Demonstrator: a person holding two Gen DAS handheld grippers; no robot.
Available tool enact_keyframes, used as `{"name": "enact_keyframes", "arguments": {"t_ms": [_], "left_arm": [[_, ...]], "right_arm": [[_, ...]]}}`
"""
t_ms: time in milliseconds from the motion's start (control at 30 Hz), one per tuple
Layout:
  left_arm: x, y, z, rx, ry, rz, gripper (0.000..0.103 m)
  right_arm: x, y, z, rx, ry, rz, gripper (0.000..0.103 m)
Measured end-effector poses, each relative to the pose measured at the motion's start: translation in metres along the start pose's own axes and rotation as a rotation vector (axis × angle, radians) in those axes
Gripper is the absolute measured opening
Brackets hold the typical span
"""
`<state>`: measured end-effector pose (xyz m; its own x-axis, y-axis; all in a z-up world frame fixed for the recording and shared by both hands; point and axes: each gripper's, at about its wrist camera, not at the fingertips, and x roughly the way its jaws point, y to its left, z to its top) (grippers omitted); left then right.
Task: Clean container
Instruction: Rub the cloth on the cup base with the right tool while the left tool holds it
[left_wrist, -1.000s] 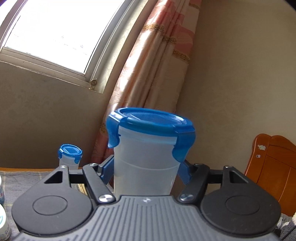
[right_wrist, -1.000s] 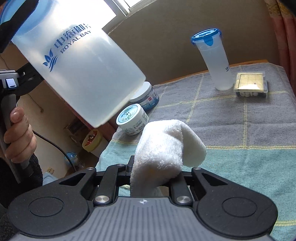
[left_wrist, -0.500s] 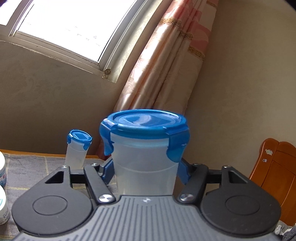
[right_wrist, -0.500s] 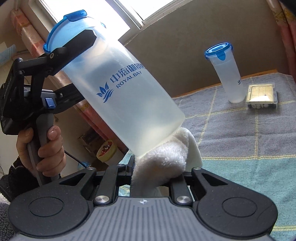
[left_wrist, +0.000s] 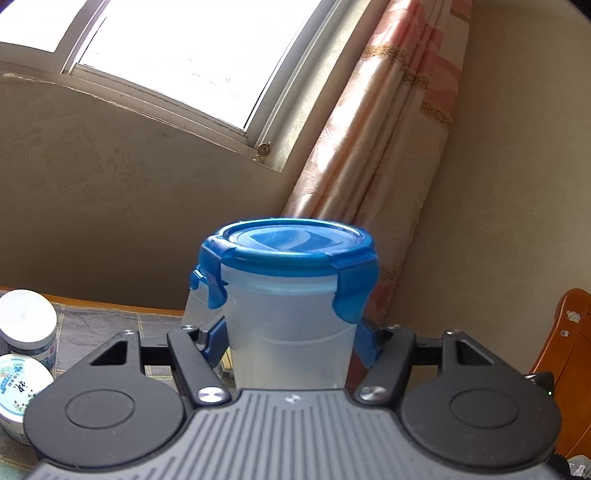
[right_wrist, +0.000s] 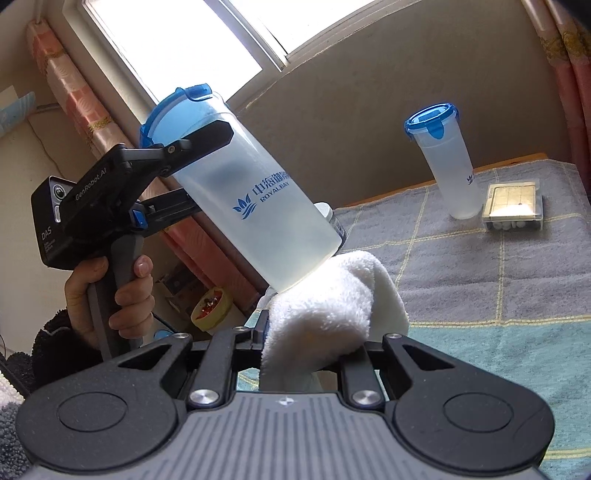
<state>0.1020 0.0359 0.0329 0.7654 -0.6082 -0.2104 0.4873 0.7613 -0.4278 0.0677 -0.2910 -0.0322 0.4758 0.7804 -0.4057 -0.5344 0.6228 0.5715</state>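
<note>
While my left gripper (right_wrist: 207, 155) fingers stay clenched near the lid of the container (right_wrist: 258, 206), it has swung down so its base meets the towel (right_wrist: 332, 306) gripped in my right gripper (right_wrist: 314, 354) fingers; wiping is underway, I judge. Beyond the fingers: one second container (right_wrist: 447, 166), two jars (left_wrist: 26, 325), one box (right_wrist: 513, 206).

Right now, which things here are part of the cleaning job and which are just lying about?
In the job:
container, held tilted in the left tool
towel, held in the right tool, touching the container's base

Lying about:
second container, upright on the cloth
clear box beside it
two jars
</note>
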Motion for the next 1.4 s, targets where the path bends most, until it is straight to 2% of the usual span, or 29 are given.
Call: {"name": "enact_keyframes", "arguments": {"t_ms": [133, 433, 700, 900, 1200, 1300, 1400], "left_arm": [[-0.005, 0.001, 0.005, -0.014, -0.021, -0.007, 0.066], [-0.006, -0.019, 0.012, -0.043, -0.023, -0.142, 0.066], [0.002, -0.025, 0.006, -0.046, 0.021, -0.15, 0.066], [0.0, -0.024, 0.007, -0.01, 0.024, -0.1, 0.066], [-0.003, -0.011, 0.003, 0.014, 0.036, 0.046, 0.066], [-0.005, -0.007, 0.004, -0.001, 0.032, 0.058, 0.066], [-0.01, -0.008, 0.009, -0.014, 0.016, 0.036, 0.066]], "right_arm": [[0.001, -0.002, -0.001, 0.007, 0.001, -0.017, 0.021], [0.014, 0.002, -0.001, 0.008, 0.019, -0.004, 0.021], [0.013, 0.012, 0.0, -0.02, 0.01, 0.034, 0.021], [0.009, 0.013, -0.001, -0.023, 0.003, 0.019, 0.021], [-0.007, 0.01, -0.002, -0.016, -0.028, -0.009, 0.021], [-0.01, 0.01, -0.003, -0.017, -0.034, -0.015, 0.021], [-0.009, 0.006, -0.004, -0.007, -0.031, -0.028, 0.021]]}}
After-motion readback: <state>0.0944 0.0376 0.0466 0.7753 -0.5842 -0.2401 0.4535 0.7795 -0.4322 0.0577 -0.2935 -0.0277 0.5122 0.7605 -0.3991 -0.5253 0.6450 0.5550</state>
